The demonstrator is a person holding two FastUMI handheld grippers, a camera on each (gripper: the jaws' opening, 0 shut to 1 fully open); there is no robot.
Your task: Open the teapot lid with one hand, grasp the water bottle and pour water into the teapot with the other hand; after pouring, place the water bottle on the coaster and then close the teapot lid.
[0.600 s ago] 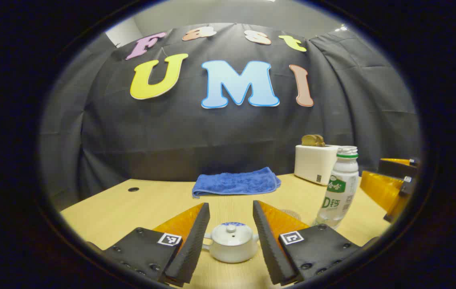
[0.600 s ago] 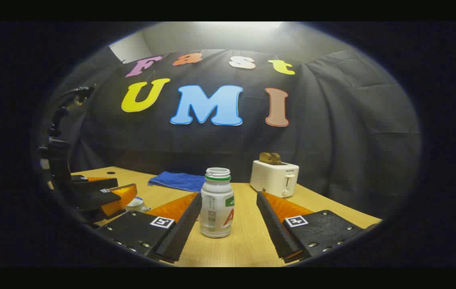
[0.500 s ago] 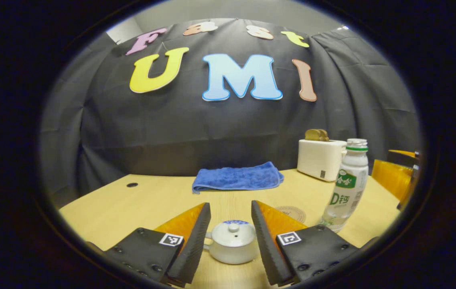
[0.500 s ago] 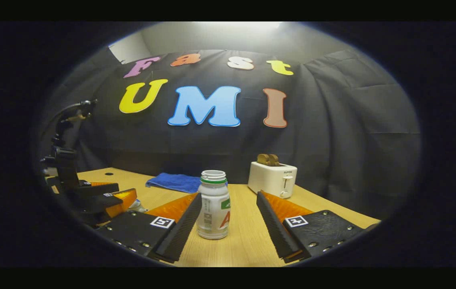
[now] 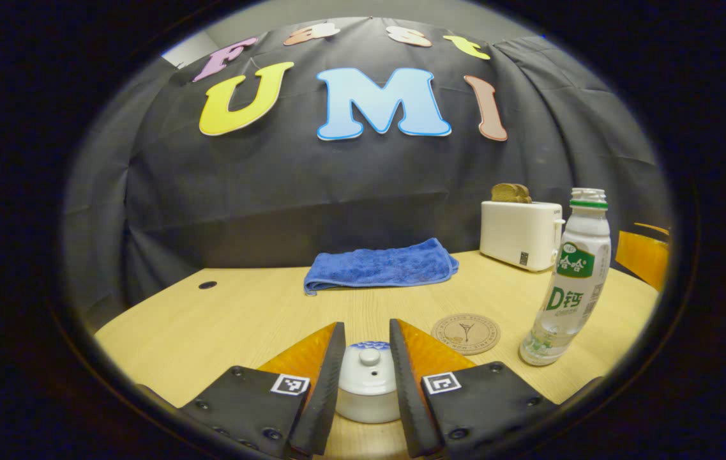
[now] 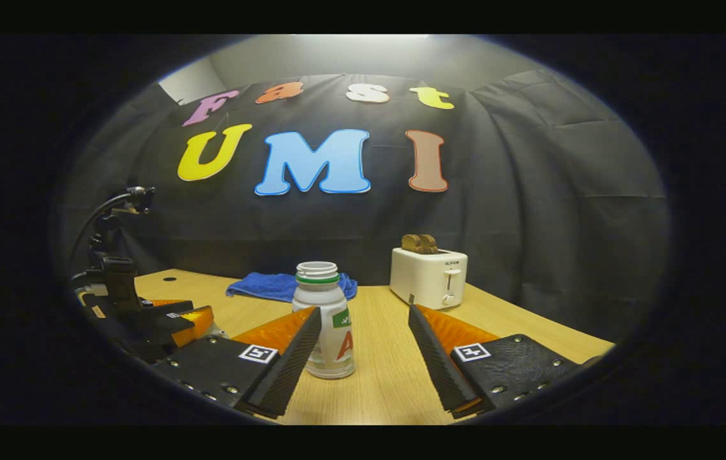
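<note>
— What lay on the pale wooden table (image 5: 222, 319) ahead of your left tongs?

— Through the left gripper view, my left gripper (image 5: 363, 377) had its fingers drawn in close on either side of the white teapot (image 5: 368, 399), its lid (image 5: 368, 363) on. Whether both fingers pressed it, I could not tell. A round coaster (image 5: 465, 333) sat just right of them, and the uncapped water bottle (image 5: 568, 278) stood upright beyond it. A blue towel (image 5: 380, 268) lay folded at the back, a white toaster (image 5: 520, 233) with bread beside it.

— And your right tongs?

— From the right gripper view, my right gripper (image 6: 363, 358) stood wide apart, holding nothing. The water bottle (image 6: 325, 326) stood between the fingers, near the left one, which covered its lower left side. The left gripper (image 6: 165, 319) showed far left, hiding the teapot. The towel (image 6: 273, 285) and toaster (image 6: 428, 276) sat behind.
</note>
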